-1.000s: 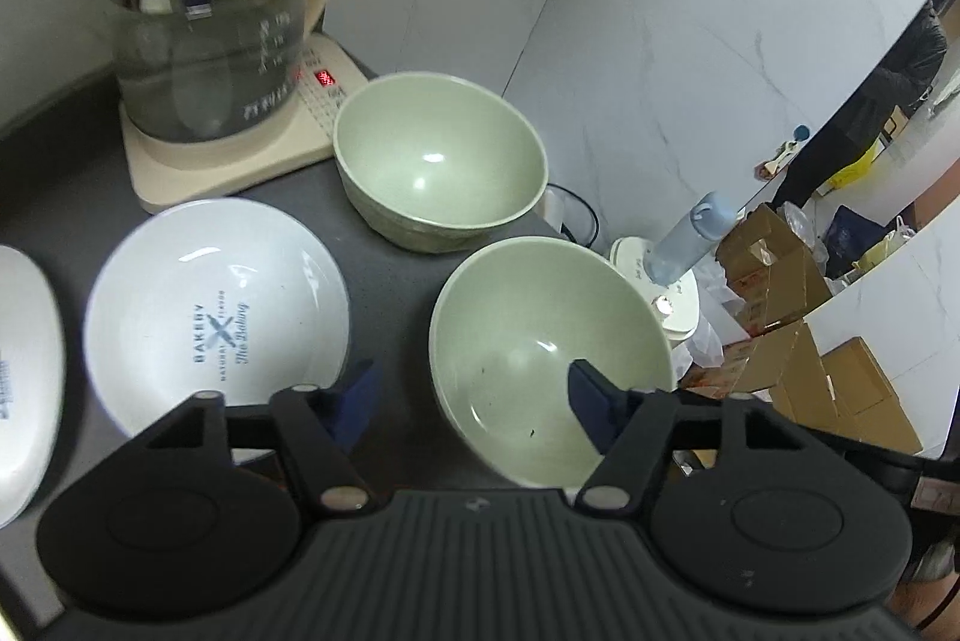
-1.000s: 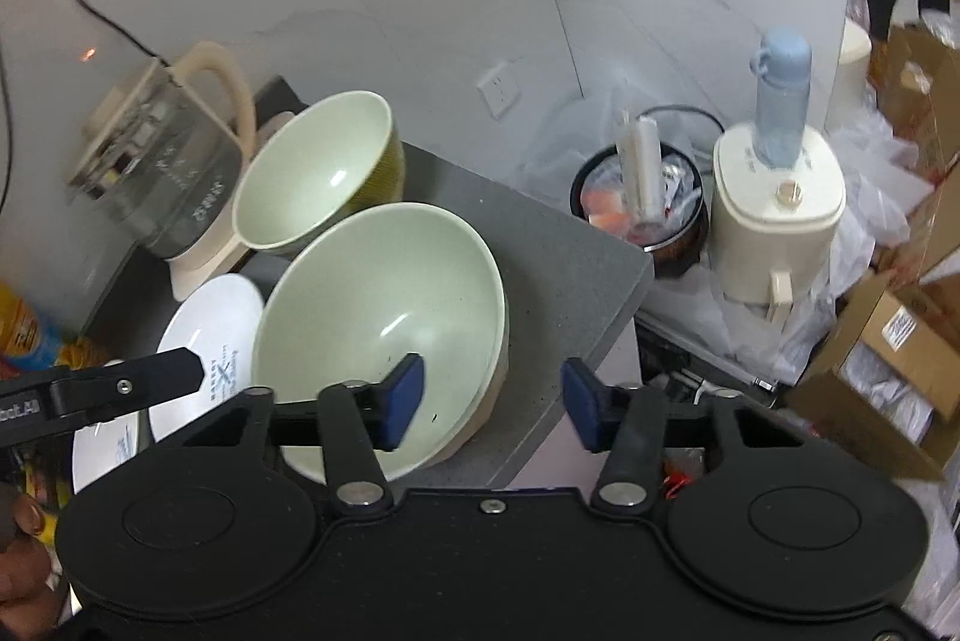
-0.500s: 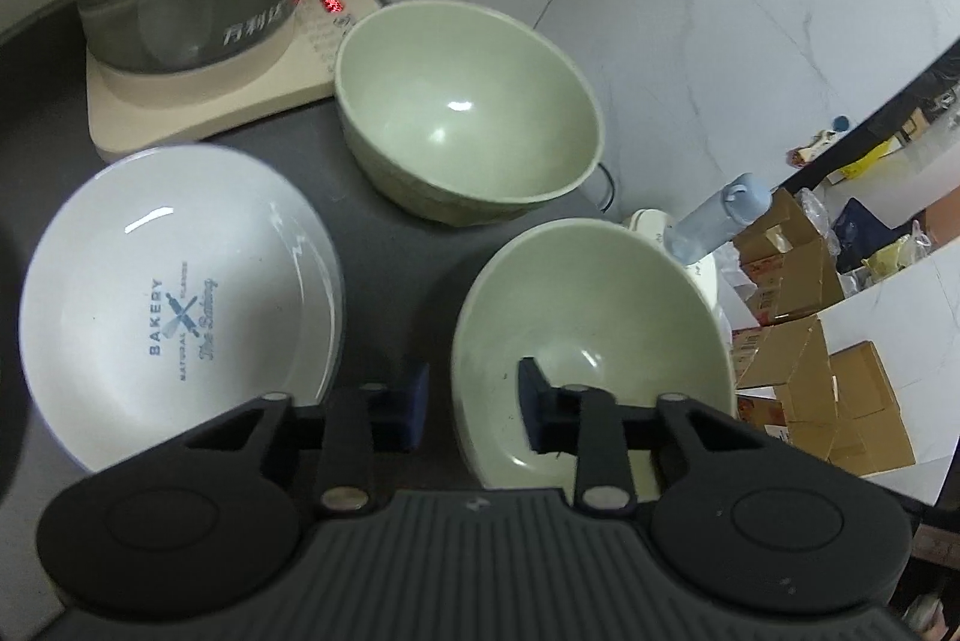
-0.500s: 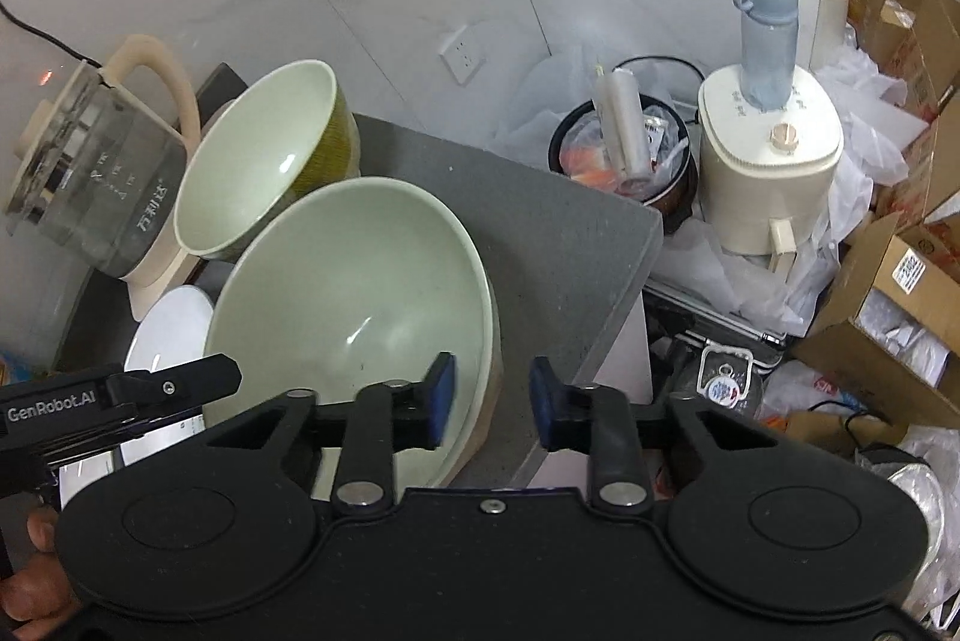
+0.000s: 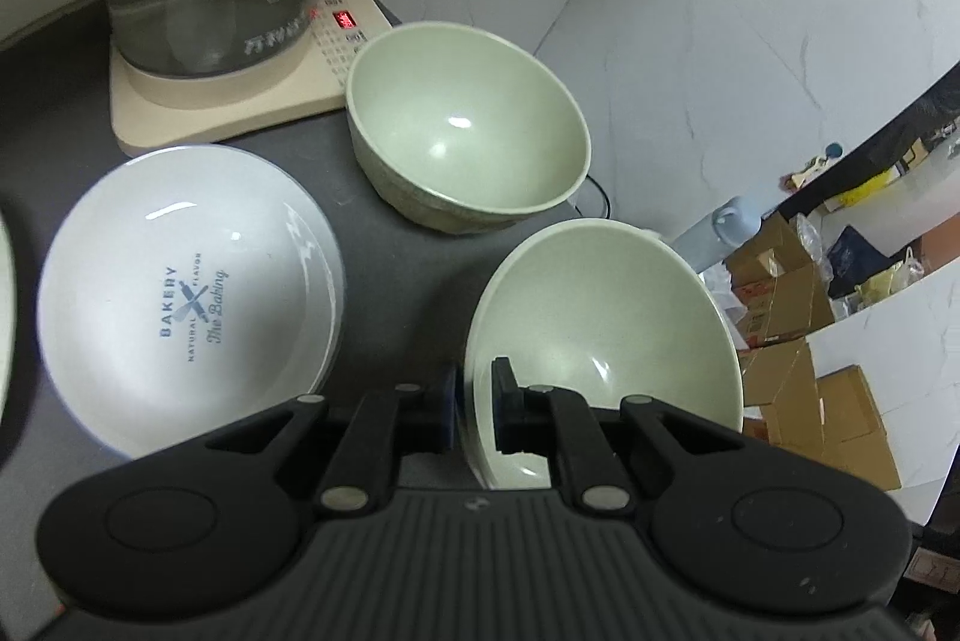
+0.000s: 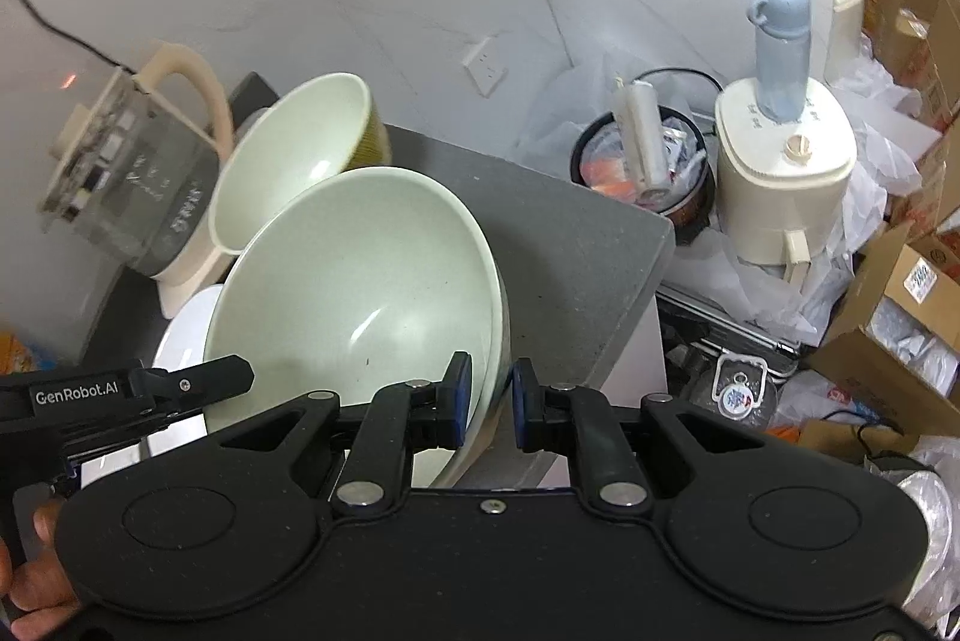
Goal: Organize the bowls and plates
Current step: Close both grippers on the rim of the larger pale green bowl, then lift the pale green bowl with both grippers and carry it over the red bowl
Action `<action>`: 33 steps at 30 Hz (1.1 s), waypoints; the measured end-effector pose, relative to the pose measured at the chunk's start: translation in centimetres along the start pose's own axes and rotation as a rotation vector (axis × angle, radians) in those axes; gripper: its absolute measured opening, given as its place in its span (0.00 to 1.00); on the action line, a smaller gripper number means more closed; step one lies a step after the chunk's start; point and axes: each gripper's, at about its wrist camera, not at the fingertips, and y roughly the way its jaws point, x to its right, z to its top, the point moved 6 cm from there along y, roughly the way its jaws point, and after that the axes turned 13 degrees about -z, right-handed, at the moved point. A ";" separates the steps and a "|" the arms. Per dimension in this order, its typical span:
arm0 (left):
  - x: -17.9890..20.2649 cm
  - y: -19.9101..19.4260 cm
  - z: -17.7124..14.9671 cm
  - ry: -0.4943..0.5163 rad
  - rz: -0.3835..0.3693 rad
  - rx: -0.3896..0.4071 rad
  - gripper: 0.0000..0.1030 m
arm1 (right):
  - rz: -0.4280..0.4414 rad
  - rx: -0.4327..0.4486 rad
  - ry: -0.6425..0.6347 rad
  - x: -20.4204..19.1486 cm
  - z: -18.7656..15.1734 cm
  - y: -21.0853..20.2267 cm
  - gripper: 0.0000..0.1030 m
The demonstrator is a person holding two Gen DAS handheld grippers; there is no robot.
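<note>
Left wrist view: your near bowl (image 5: pixel 606 323) sits tilted at the counter edge, both grippers pinching opposite rims, left gripper (image 5: pixel 474 404) and right gripper (image 6: pixel 487 404) closed on it; the far bowl (image 5: pixel 468 125) lies straight ahead (nesting spot).

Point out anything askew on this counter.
The near green bowl is tipped up on edge by the counter's corner, each claw, left and right, pinching its rim. The far green bowl sits level.

Both wrist cams look down close over dark grey worktop (image 5: pixel 384 245); both share tilted pale green round bowl (image 5: pixel 606 323) (image 6: pixel 360 281).
</note>
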 end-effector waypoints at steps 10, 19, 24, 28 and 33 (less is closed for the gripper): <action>-0.3 -4.6 -0.7 -0.041 0.025 0.080 0.10 | 0.082 0.050 -0.117 -2.5 -0.3 -3.6 0.16; -1.5 -8.7 -2.6 -0.086 0.067 0.144 0.10 | 0.148 0.065 -0.220 -5.1 -1.6 -5.6 0.17; -2.3 -10.8 -3.7 -0.132 0.078 0.161 0.10 | 0.181 0.071 -0.271 -6.5 -2.6 -6.8 0.17; -2.8 -12.3 -4.6 -0.157 0.084 0.178 0.10 | 0.207 0.063 -0.303 -7.4 -3.2 -7.4 0.17; -3.5 -13.9 -5.6 -0.173 0.110 0.188 0.10 | 0.231 0.048 -0.343 -8.6 -3.9 -7.9 0.17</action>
